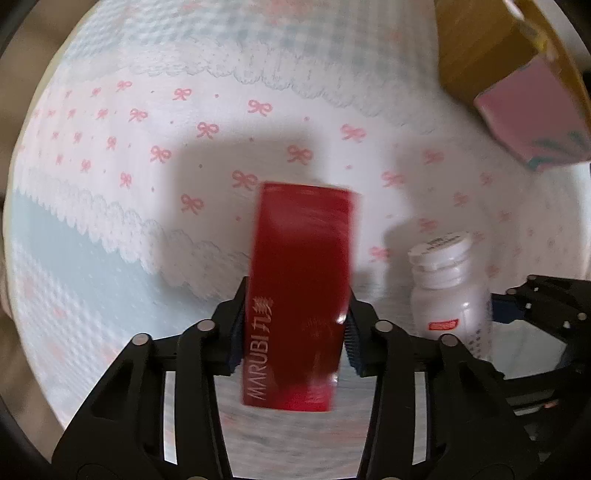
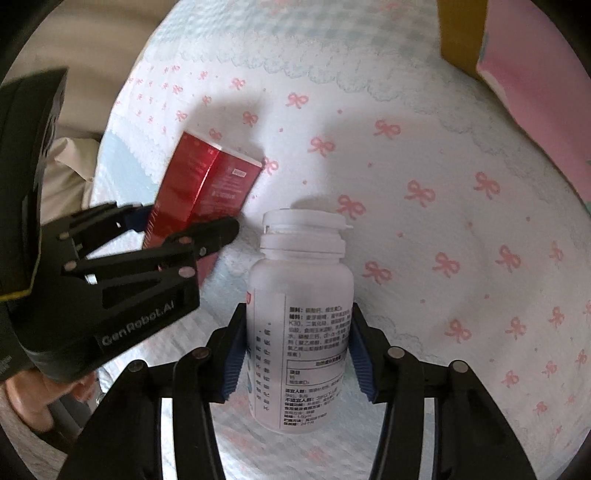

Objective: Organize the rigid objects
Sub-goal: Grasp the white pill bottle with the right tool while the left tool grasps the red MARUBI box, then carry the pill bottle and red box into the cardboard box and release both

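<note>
My left gripper (image 1: pixel 293 326) is shut on a red MARUBI box (image 1: pixel 299 280), held above a cloth with pink bows (image 1: pixel 184 122). My right gripper (image 2: pixel 297 350) is shut on a white pill bottle (image 2: pixel 299 325) with a white flip cap (image 2: pixel 303 221). In the left wrist view the bottle (image 1: pixel 448 291) and part of the right gripper (image 1: pixel 539 310) show at the right. In the right wrist view the red box (image 2: pixel 207 184) and the left gripper (image 2: pixel 173 225) show at the left.
A cardboard box (image 1: pixel 484 48) stands at the upper right with a pink box (image 1: pixel 532 114) at its open side; both also show in the right wrist view, the cardboard (image 2: pixel 461 33) and the pink box (image 2: pixel 535 85). The cloth (image 2: pixel 443 221) spreads to the right.
</note>
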The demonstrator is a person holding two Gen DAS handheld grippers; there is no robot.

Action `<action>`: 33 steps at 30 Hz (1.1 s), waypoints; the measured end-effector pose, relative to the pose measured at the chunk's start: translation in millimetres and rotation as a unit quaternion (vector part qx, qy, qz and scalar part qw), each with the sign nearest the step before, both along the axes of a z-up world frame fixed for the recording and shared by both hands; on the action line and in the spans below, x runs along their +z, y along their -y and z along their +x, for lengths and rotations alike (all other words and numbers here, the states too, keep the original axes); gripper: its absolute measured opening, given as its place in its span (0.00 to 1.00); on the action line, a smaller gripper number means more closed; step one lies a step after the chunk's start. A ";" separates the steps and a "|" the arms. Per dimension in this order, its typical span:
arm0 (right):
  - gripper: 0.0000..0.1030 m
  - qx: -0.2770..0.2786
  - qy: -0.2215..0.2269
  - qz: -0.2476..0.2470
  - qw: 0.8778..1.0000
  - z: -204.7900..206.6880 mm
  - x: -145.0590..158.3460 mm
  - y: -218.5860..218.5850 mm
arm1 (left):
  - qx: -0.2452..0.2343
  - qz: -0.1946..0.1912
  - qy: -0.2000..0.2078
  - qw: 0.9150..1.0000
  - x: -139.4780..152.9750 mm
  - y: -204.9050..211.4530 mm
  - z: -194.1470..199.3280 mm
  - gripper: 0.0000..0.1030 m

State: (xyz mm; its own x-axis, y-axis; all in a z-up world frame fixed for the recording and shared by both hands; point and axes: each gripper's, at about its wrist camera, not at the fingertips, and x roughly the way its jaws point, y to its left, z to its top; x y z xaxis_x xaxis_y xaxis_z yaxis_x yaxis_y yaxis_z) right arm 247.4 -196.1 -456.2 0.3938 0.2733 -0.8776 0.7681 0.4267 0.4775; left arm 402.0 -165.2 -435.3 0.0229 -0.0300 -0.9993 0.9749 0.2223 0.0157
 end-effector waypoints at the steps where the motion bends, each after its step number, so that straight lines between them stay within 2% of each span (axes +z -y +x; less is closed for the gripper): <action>1: 0.45 0.001 0.002 -0.003 1.000 -0.4 2.9 0.8 | 0.013 -0.005 -0.001 1.000 4.7 -4.1 -1.6 0.36; 6: 0.45 0.004 0.016 -0.017 1.000 -13.1 23.9 4.2 | 0.082 -0.044 -0.028 0.995 27.7 -23.3 -4.8 0.36; 10: 0.45 0.017 0.024 -0.031 0.999 -20.3 39.4 2.7 | 0.125 -0.078 -0.034 0.989 52.6 -46.9 -16.3 0.36; 14: 0.45 0.032 0.032 -0.048 0.998 -39.4 64.3 2.4 | 0.167 -0.121 -0.038 0.978 94.8 -73.7 -31.8 0.36; 18: 0.45 0.049 0.043 -0.071 0.995 -61.8 101.8 0.6 | 0.200 -0.162 -0.029 0.966 146.6 -92.1 -55.6 0.36; 25: 0.45 0.066 0.075 -0.098 0.990 -102.6 184.6 9.6 | 0.226 -0.216 -0.023 0.950 210.9 -83.6 -104.9 0.36; 33: 0.45 0.062 0.095 -0.136 0.984 -150.4 256.9 65.8 | 0.241 -0.263 -0.008 0.934 266.2 -58.0 -142.4 0.36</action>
